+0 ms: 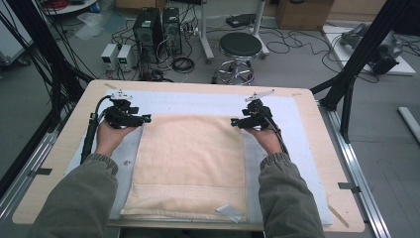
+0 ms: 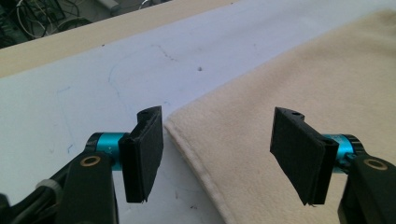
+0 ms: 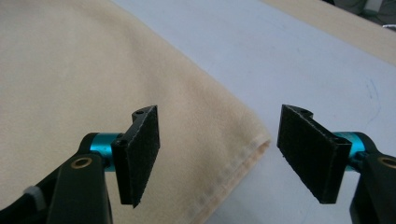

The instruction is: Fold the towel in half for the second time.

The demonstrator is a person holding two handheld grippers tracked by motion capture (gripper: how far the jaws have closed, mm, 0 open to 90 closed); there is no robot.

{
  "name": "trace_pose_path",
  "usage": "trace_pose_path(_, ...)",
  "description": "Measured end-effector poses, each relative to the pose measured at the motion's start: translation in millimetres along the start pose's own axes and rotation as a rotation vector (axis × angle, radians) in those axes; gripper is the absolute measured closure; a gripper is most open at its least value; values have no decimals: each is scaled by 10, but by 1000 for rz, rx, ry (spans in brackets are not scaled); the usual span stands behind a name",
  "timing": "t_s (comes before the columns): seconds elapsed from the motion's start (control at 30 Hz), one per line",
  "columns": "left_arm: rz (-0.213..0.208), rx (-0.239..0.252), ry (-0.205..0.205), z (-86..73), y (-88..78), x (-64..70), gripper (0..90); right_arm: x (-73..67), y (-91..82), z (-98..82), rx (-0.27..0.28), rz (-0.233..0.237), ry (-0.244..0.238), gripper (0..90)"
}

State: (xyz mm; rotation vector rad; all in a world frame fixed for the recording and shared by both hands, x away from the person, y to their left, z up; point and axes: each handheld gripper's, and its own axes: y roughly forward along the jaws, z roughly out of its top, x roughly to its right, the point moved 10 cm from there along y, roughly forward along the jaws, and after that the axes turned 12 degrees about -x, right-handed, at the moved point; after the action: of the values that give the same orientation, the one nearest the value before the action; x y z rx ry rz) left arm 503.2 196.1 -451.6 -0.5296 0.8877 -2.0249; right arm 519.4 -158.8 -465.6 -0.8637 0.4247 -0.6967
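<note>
You hold a gripper at each far corner of the cream towel, which lies flat on the pale blue mat covering the wooden table. The towel's near hem reaches almost to the mat's near edge, where a small white label sits at the towel's near right corner.

Your left gripper points inward at the towel's far left corner. In the left gripper view, its jaws stand apart with that rounded corner lying in the gap between them; neither pad presses the cloth.

Your right gripper points inward at the towel's far right corner. In the right gripper view, its jaws are likewise spread, the hemmed corner lying between them, with the cloth untouched by either pad.

Both of your hands rest just outside the towel's side edges, sleeves running back toward its near end. Beyond the towel, off the table, a black stool stands on the floor among cables.
</note>
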Motion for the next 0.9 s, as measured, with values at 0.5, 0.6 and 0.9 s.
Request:
trace_pose_path(0.5,54,-114,-26,-256,381,-88,354,88,319,-303,-50,2,59,291)
trace_pose_path(0.6,45,-125,-41,-318,443,-88,374,89,333,-310,-42,-4,76,297)
trace_pose_path(0.9,11,-111,-73,-319,441,-11,542,5,343,-290,-60,2,68,521)
